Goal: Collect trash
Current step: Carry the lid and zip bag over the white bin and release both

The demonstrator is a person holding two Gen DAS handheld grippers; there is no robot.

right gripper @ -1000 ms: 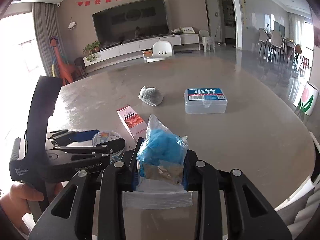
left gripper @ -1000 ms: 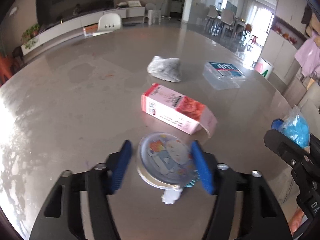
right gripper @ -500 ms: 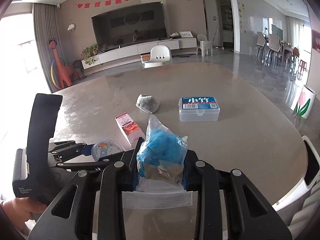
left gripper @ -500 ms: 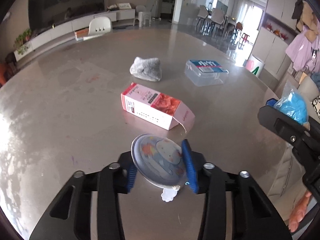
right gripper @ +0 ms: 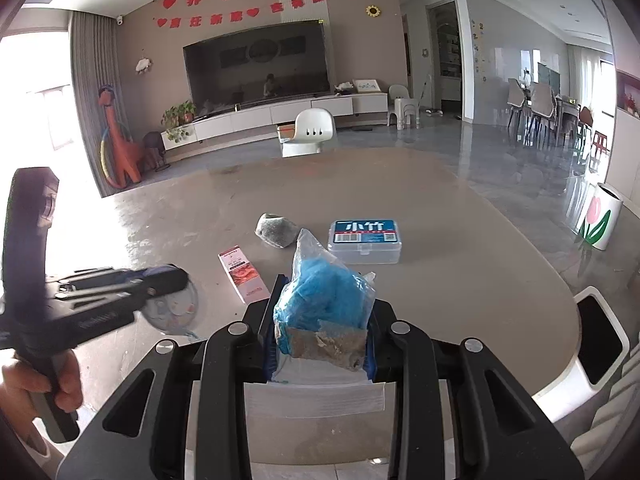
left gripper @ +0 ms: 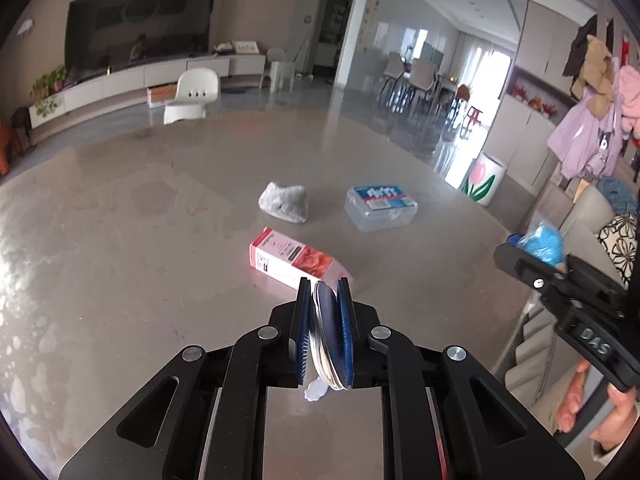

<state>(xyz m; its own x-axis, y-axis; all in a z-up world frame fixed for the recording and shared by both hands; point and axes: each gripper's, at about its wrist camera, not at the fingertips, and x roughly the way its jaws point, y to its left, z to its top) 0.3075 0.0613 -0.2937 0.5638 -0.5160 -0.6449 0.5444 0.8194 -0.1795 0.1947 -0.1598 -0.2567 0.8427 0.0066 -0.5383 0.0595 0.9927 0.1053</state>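
Note:
My left gripper [left gripper: 324,332] is shut on a round cartoon-printed plastic lid [left gripper: 326,340], now turned edge-on and lifted off the grey table [left gripper: 120,264]. The lid also shows in the right wrist view [right gripper: 176,312] beside the left gripper [right gripper: 160,284]. My right gripper [right gripper: 320,332] is shut on a clear bag of blue material [right gripper: 324,300], held above the table's near edge; it shows at the right of the left wrist view [left gripper: 544,244]. A pink carton [left gripper: 292,264] lies on its side just beyond the lid. A crumpled grey wad [left gripper: 285,202] lies farther back.
A clear plastic box with a blue label [left gripper: 380,208] stands right of the grey wad. A white bin with a tulip print [right gripper: 598,222] stands on the floor to the right. A white chair [right gripper: 312,132] is beyond the table's far edge.
My left gripper closed on the round lid, lifted it and turned it from flat to edge-on. The view rose and pulled back. The right gripper kept its hold on the blue bag.

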